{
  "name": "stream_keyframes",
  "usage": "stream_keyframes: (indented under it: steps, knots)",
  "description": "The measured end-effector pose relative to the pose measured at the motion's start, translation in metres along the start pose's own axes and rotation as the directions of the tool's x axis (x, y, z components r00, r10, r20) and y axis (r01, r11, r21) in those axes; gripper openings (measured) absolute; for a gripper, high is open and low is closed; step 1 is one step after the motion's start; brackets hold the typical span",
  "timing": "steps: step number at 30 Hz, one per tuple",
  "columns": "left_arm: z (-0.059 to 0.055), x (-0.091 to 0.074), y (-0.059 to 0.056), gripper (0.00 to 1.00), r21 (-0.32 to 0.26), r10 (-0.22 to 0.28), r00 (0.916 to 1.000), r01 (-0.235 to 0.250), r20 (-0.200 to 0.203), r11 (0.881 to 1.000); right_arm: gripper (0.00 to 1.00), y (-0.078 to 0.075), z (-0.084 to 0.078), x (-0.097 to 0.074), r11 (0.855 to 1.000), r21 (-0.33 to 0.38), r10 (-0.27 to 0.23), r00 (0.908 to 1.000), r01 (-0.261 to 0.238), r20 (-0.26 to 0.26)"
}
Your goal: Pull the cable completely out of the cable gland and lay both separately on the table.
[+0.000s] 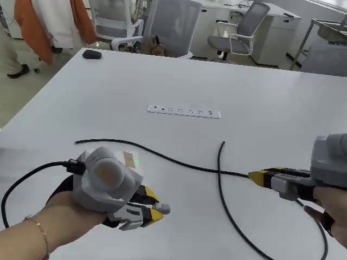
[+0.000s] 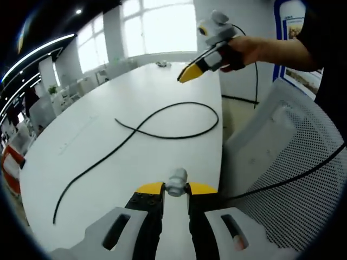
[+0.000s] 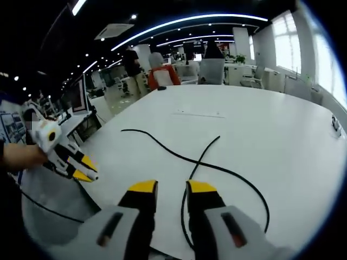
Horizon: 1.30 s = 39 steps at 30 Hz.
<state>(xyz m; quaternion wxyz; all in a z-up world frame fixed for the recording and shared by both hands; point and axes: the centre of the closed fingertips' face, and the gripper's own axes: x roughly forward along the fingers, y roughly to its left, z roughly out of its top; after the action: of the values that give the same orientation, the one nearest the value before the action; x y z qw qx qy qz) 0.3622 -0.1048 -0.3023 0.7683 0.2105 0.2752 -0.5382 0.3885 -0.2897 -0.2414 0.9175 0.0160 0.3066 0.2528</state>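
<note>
A thin black cable (image 1: 179,161) lies loose on the white table (image 1: 260,97), crossing itself in a loop, with both ends free (image 2: 162,135) (image 3: 179,157). The small grey cable gland (image 1: 161,207) (image 2: 177,181) is pinched between the yellow tips of my left gripper (image 1: 154,208) (image 2: 176,188), held near the table's front edge, apart from the cable. My right gripper (image 1: 254,176) (image 3: 172,189) hovers over the cable's loop with a narrow gap between its jaws and nothing held. The left gripper view shows the right gripper (image 2: 184,76) up in the air.
A white power strip (image 1: 184,111) lies at mid-table and a dark mouse (image 1: 92,53) at the far left edge. Office chairs (image 1: 173,24) and a person in orange (image 1: 49,21) stand beyond the table. A mesh chair (image 2: 282,162) is beside the near edge.
</note>
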Motion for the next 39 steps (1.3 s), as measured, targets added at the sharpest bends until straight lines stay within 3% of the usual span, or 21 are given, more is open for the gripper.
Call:
stream_keyframes:
  steps: [2, 4, 7, 10, 15, 18, 23, 25, 28, 32, 34, 35, 37, 39]
  knots:
    - [-0.011, 0.014, 0.009, 0.18, -0.025, -0.007, 0.9994, 0.007, -0.034, 1.000, 0.20, 0.005, -0.007, -0.014, 1.000, -0.023, 0.003, 0.9999, -0.003, 0.015]
    - [-0.021, 0.027, 0.015, 0.18, -0.046, -0.018, 0.9981, 0.015, -0.059, 0.999, 0.20, 0.016, -0.013, -0.025, 0.994, -0.102, 0.035, 0.9992, -0.033, 0.018]
    - [-0.039, 0.044, 0.019, 0.18, -0.105, -0.045, 0.9923, 0.033, -0.115, 0.994, 0.20, 0.022, -0.024, -0.036, 0.993, -0.118, 0.026, 0.9996, -0.024, 0.012]
    - [-0.048, 0.058, 0.023, 0.18, -0.128, -0.068, 0.9914, 0.054, -0.111, 0.990, 0.20, 0.028, -0.031, -0.045, 0.991, -0.131, 0.036, 0.9993, -0.034, 0.014]
    - [-0.061, 0.071, 0.028, 0.18, -0.120, -0.067, 0.9869, 0.050, -0.146, 0.991, 0.20, 0.033, -0.036, -0.058, 0.995, -0.097, 0.029, 0.9988, -0.025, 0.039]
    - [-0.071, 0.075, 0.029, 0.18, -0.084, -0.069, 0.9807, 0.055, -0.183, 0.995, 0.20, 0.035, -0.038, -0.065, 0.997, -0.079, 0.026, 0.9985, -0.022, 0.049]
    - [-0.082, 0.078, 0.026, 0.18, -0.092, -0.078, 0.9755, 0.060, -0.206, 0.994, 0.20, 0.034, -0.044, -0.077, 0.998, -0.060, 0.012, 0.9988, -0.009, 0.048]
    - [-0.083, 0.076, 0.027, 0.19, -0.077, -0.065, 0.9745, 0.049, -0.215, 0.996, 0.20, 0.031, -0.048, -0.077, 0.997, -0.076, 0.003, 0.9997, -0.002, 0.025]
    - [-0.077, 0.068, 0.032, 0.30, -0.078, -0.036, 0.9768, 0.019, -0.211, 0.997, 0.22, 0.032, -0.051, -0.075, 0.993, -0.117, 0.006, 0.9999, -0.007, -0.012]
    - [-0.060, 0.044, 0.035, 0.31, -0.094, -0.026, 0.9823, 0.009, -0.185, 0.996, 0.21, 0.036, -0.047, -0.067, 0.993, -0.113, 0.032, 0.9993, -0.034, -0.018]
    - [-0.047, 0.024, 0.039, 0.32, -0.094, 0.005, 0.9887, -0.020, -0.150, 0.995, 0.21, 0.040, -0.047, -0.059, 0.993, -0.099, 0.055, 0.9980, -0.058, -0.030]
    - [-0.038, 0.008, 0.046, 0.31, -0.074, 0.066, 0.9904, -0.075, -0.121, 0.994, 0.21, 0.044, -0.048, -0.053, 0.993, -0.096, 0.071, 0.9967, -0.074, -0.041]
    - [-0.035, -0.021, 0.045, 0.31, -0.106, 0.098, 0.9859, -0.113, -0.136, 0.988, 0.21, 0.049, -0.049, -0.045, 0.991, -0.095, 0.093, 0.9940, -0.098, -0.057]
    - [-0.026, -0.046, 0.048, 0.35, -0.110, 0.158, 0.9829, -0.168, -0.095, 0.980, 0.22, 0.057, -0.057, -0.035, 0.987, -0.085, 0.130, 0.9860, -0.139, -0.104]
